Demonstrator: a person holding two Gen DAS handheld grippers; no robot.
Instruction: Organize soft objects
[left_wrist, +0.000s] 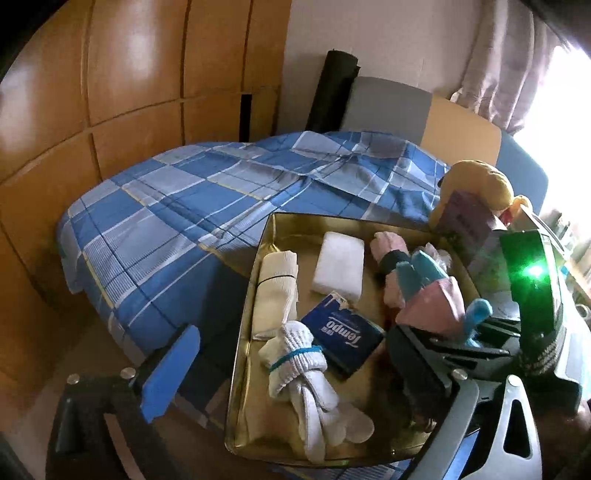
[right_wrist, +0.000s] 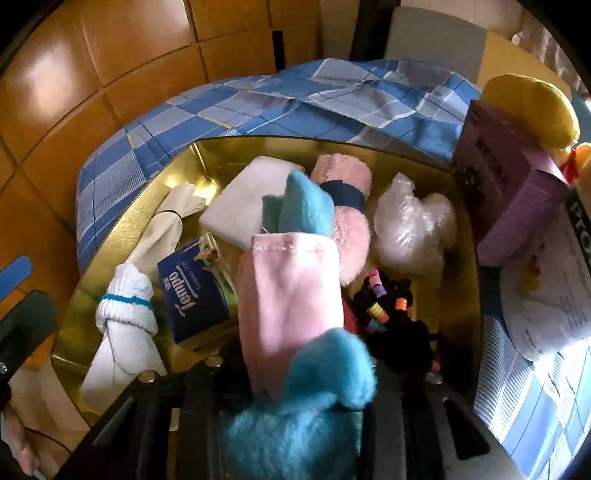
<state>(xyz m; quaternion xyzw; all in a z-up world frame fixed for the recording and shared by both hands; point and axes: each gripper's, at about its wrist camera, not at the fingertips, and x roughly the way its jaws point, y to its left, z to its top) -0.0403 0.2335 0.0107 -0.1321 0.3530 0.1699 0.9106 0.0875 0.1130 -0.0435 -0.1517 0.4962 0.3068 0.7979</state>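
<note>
We hold the pink-blue plush (right_wrist: 291, 295) pinched in the right gripper (right_wrist: 295, 369) over the tin's (right_wrist: 122, 236) near edge | left gripper (left_wrist: 173, 365) wide, idle off its left edge | plush light, squashy: grip mid-body, not floppy blue ends.

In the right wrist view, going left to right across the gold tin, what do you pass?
Knotted white sock → blue Tempo tissue pack → pink and blue sock held in the right gripper → black hair ties with coloured beads → purple box outside the tin.
</note>
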